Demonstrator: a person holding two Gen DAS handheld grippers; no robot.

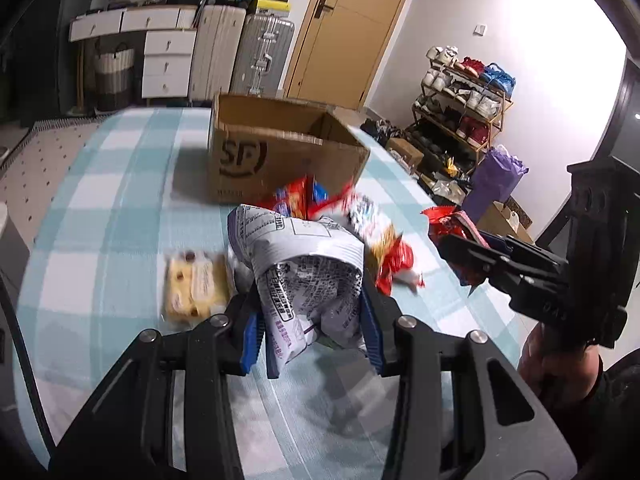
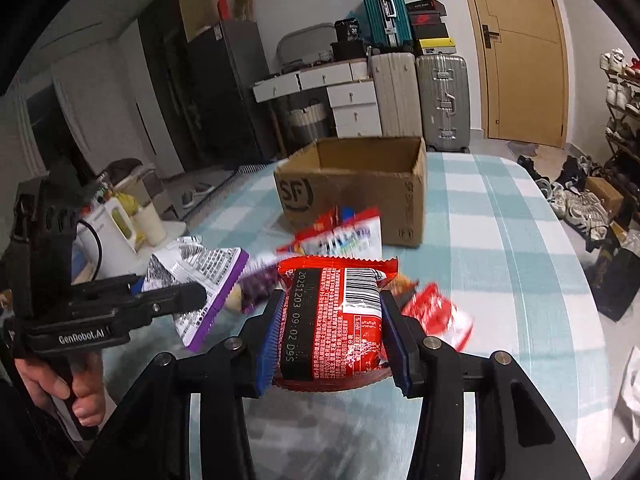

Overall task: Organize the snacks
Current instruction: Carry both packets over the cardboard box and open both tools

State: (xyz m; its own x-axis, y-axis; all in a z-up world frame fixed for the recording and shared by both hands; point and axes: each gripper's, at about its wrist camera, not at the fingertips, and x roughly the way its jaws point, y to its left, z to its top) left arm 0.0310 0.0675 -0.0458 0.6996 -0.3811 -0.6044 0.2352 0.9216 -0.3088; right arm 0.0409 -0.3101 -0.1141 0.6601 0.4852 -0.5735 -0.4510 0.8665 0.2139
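My left gripper [image 1: 310, 300] is shut on a crumpled silver and purple snack bag [image 1: 304, 260], held above the checked tablecloth [image 1: 120, 216]. My right gripper [image 2: 334, 312] is shut on a red snack packet [image 2: 336, 312] with a barcode and date print, also lifted off the table. Each gripper shows in the other's view: the right gripper [image 1: 472, 256] at the right edge, the left gripper [image 2: 188, 300] at the left with the silver bag [image 2: 200, 276]. An open cardboard box [image 1: 280, 152] [image 2: 356, 188] stands behind a small heap of red and white snack bags [image 1: 344, 208] [image 2: 344, 236].
A yellow biscuit pack [image 1: 198, 284] lies on the cloth left of the left gripper. Loose red wrappers [image 2: 436, 316] lie right of the right gripper. A white kettle [image 2: 108, 236] stands off the table's left side. Suitcases, drawers and a shoe rack [image 1: 464, 108] line the room behind.
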